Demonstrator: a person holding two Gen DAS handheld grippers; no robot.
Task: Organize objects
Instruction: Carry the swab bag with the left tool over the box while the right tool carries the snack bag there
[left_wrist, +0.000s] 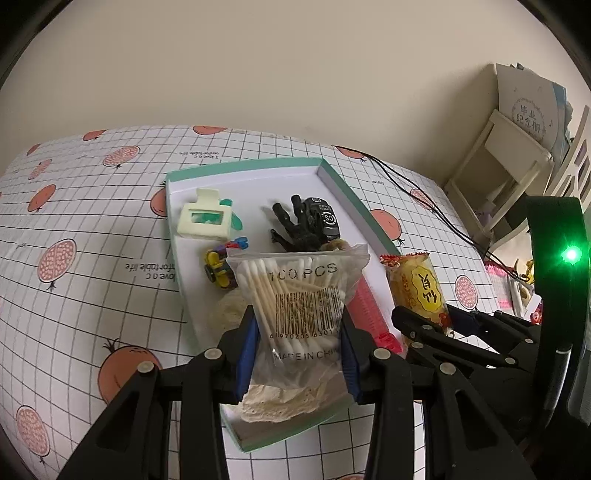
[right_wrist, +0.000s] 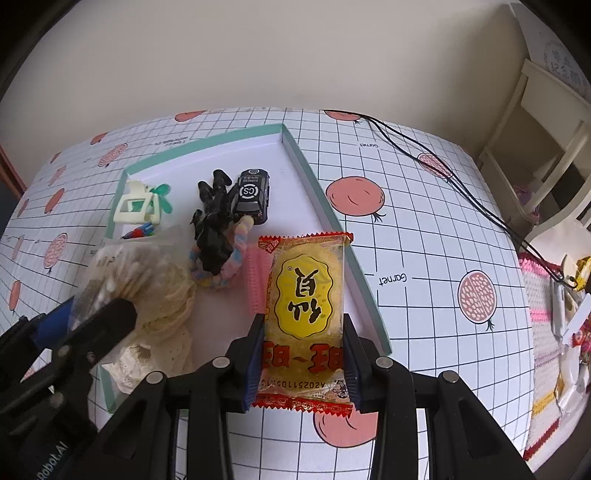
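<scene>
Two grippers, both loaded over the teal-rimmed tray (left_wrist: 343, 184). L gripper (left_wrist: 299, 343) jaws clamp cotton-swab bag (left_wrist: 295, 295); R gripper (right_wrist: 304, 354) jaws pinch yellow snack packet (right_wrist: 304, 306) above tray's right rim.

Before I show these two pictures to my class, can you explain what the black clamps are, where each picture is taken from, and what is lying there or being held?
The clamps are two-finger grippers that a person holds, one per hand, each with a camera looking along its fingers. In the left camera's picture, the left gripper is shut on a bag of cotton swabs. In the right camera's, the right gripper is shut on a yellow snack packet. Both hang over a shallow green-rimmed tray on a fruit-print tablecloth. In the tray lie a cream hair clip, a black toy car and other small items.
</scene>
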